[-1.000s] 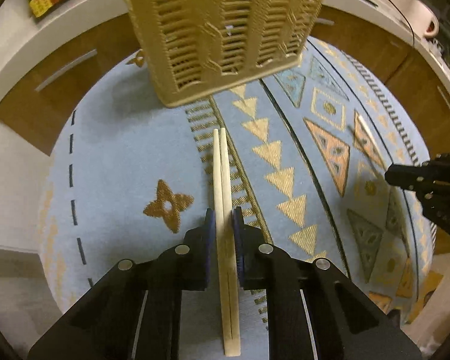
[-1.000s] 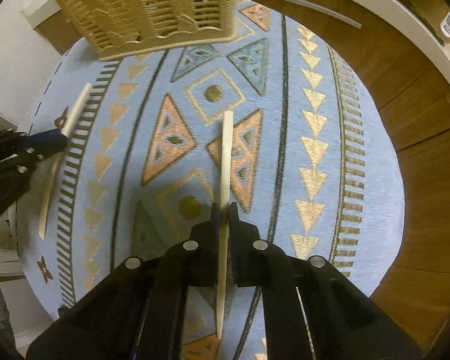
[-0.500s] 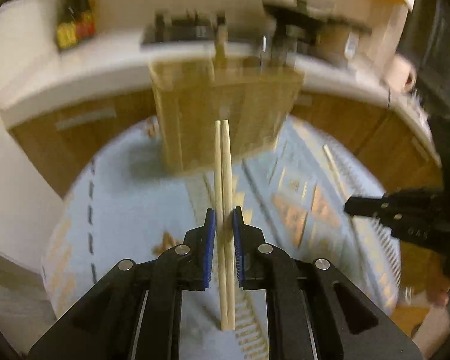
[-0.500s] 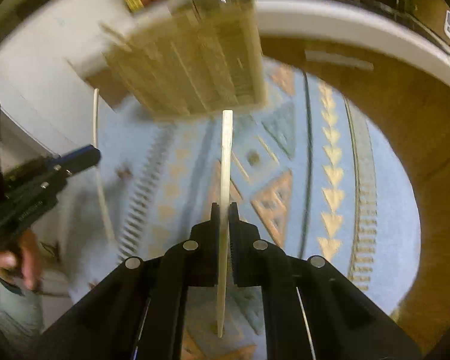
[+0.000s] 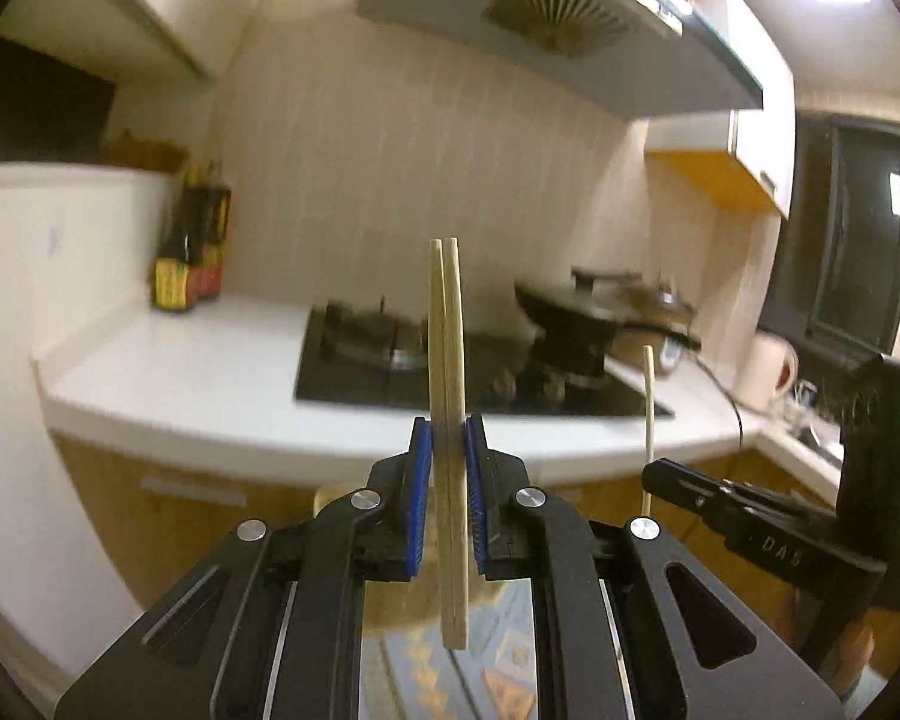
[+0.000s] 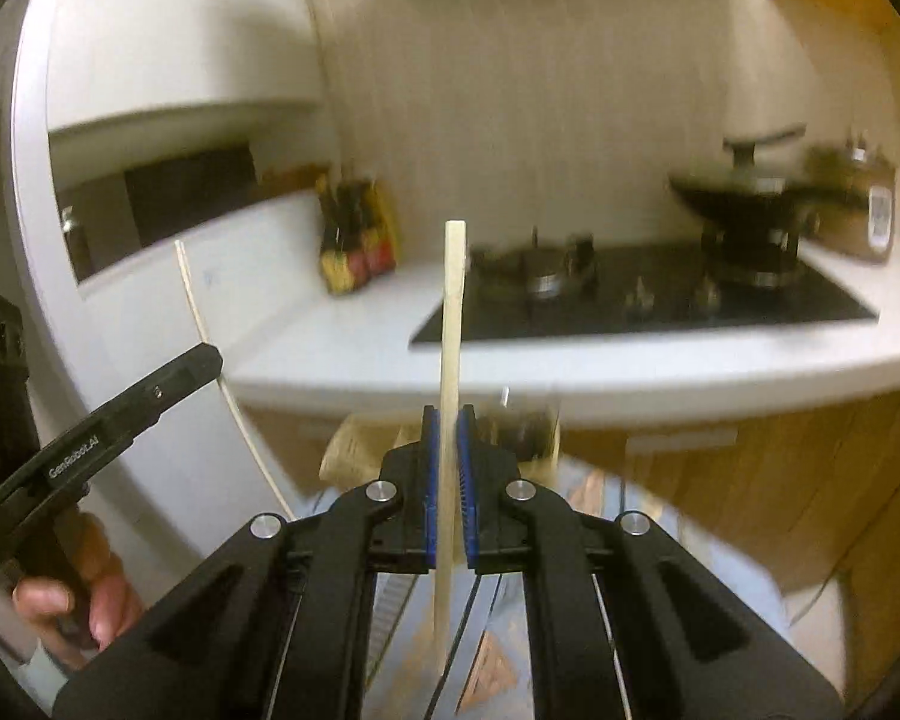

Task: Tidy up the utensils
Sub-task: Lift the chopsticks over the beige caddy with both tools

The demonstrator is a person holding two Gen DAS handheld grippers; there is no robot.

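- Two chopsticks (image 5: 448, 420) stand upright at frame centre, clamped side by side in your left gripper (image 5: 448, 468); its blue pads (image 5: 421, 498) press them
- your right gripper (image 6: 448, 462) pinches a single chopstick (image 6: 452, 360) at centre, upright too
- behind, low centre, a blurred woven holder (image 6: 354, 450); beyond, the white counter (image 6: 342, 354), stove (image 6: 660, 300) and sauce bottles (image 5: 189, 258) at left

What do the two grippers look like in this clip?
Both grippers, left and right, are matte black with silver rivets and blue ribbed pads. White lettering marks each body, and a green light shows on the right one. A bare hand shows; no cables visible.
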